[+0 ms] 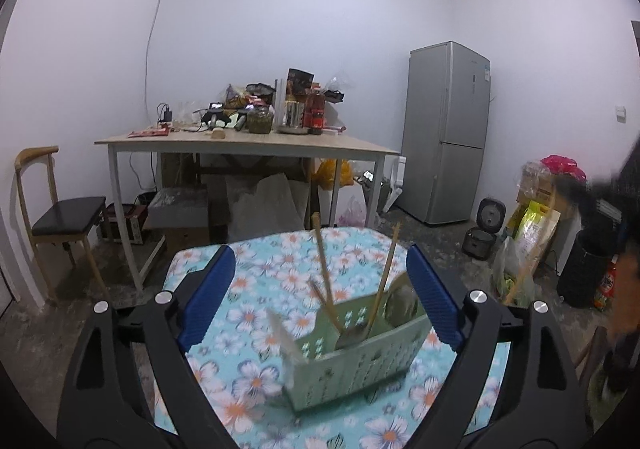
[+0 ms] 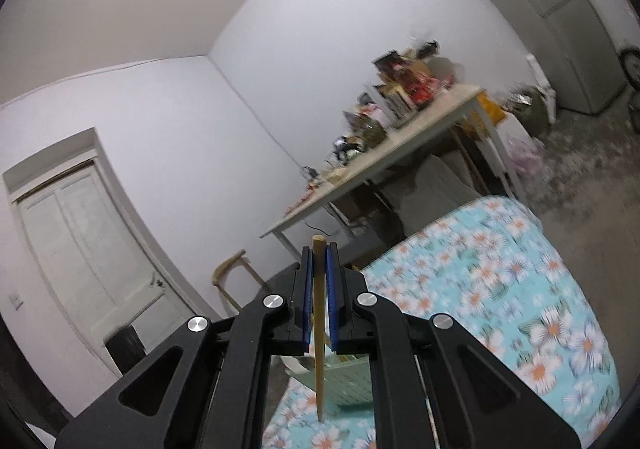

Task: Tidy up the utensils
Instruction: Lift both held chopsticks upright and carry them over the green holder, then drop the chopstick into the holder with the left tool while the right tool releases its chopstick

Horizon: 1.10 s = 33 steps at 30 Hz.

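A pale green perforated utensil basket (image 1: 356, 365) stands on the floral tablecloth (image 1: 260, 289). It holds wooden chopsticks (image 1: 322, 269), a metal spoon (image 1: 354, 331) and a white utensil (image 1: 282, 345). My left gripper (image 1: 320, 297) is open, its blue pads either side of the basket, above it. My right gripper (image 2: 319, 261) is shut on a wooden chopstick (image 2: 319, 329) that points down toward the basket (image 2: 352, 381) below. The right hand's blurred chopstick (image 1: 532, 261) shows at the right of the left wrist view.
A wooden table (image 1: 248, 143) piled with jars, bottles and packets stands behind. A chair (image 1: 56, 209) is at left, a grey fridge (image 1: 448, 129) at right, with bags, a rice cooker (image 1: 482, 233) and a black bin (image 1: 584, 269) on the floor.
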Motion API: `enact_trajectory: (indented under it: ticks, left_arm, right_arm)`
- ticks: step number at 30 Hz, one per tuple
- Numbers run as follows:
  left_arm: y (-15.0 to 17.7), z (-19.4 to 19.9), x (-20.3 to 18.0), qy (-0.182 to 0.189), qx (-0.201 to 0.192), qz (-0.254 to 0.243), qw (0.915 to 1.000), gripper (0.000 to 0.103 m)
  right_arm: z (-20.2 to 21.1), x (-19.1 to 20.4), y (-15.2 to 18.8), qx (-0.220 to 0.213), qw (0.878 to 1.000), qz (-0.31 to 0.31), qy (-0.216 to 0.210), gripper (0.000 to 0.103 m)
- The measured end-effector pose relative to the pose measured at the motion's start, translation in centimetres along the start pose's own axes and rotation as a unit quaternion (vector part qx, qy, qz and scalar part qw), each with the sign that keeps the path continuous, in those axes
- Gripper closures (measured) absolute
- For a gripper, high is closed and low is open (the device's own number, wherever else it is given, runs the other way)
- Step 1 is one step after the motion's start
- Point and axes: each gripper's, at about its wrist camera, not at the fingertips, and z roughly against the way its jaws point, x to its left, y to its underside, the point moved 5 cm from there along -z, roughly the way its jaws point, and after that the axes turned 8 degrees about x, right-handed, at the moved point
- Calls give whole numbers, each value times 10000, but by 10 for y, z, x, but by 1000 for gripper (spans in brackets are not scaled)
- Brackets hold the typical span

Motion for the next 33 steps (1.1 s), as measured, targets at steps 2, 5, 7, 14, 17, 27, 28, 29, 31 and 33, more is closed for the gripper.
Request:
enact_trajectory:
  ticks: [2, 5, 7, 14, 17, 27, 28, 29, 31, 33]
  left_arm:
    - [11, 4, 7, -19, 54, 20, 10000, 19]
    - [27, 8, 15, -52, 172, 7, 9998, 19]
    - [37, 10, 22, -75, 251, 12, 9997, 19]
    - [61, 12, 48, -168, 451, 226, 9986, 19]
    - [66, 13, 57, -208, 463, 301, 9983, 19]
    - [69, 8, 62, -241, 527, 371, 9976, 19]
    - [69, 7, 61, -238, 526, 373, 9976, 19]
    - [69, 8, 61, -235, 520, 371, 9977, 19]
    - [69, 7, 61, -218, 512, 360, 9978, 19]
    - [70, 6, 60, -201, 513, 349, 9979, 19]
  right_arm:
    - [-2, 14, -10, -23, 9998, 132, -134, 96]
    - [-5, 34, -26, -164, 9988, 426, -175, 96]
    - [-9, 43, -33, -239, 9980, 563, -171, 96]
    - [-57, 62, -45, -207, 9935, 1085, 266, 96]
    - [-81, 59, -39, -56, 9916, 1204, 462, 96]
    - [-145, 41, -1, 441, 9852, 1377, 916, 96]
    - [-149, 38, 5, 508, 9850, 1358, 934, 96]
    - [-154, 35, 11, 624, 9848, 1340, 916, 96]
    - [-161, 31, 20, 800, 9843, 1300, 885, 94]
    - [-164, 27, 27, 931, 9845, 1221, 846, 83]
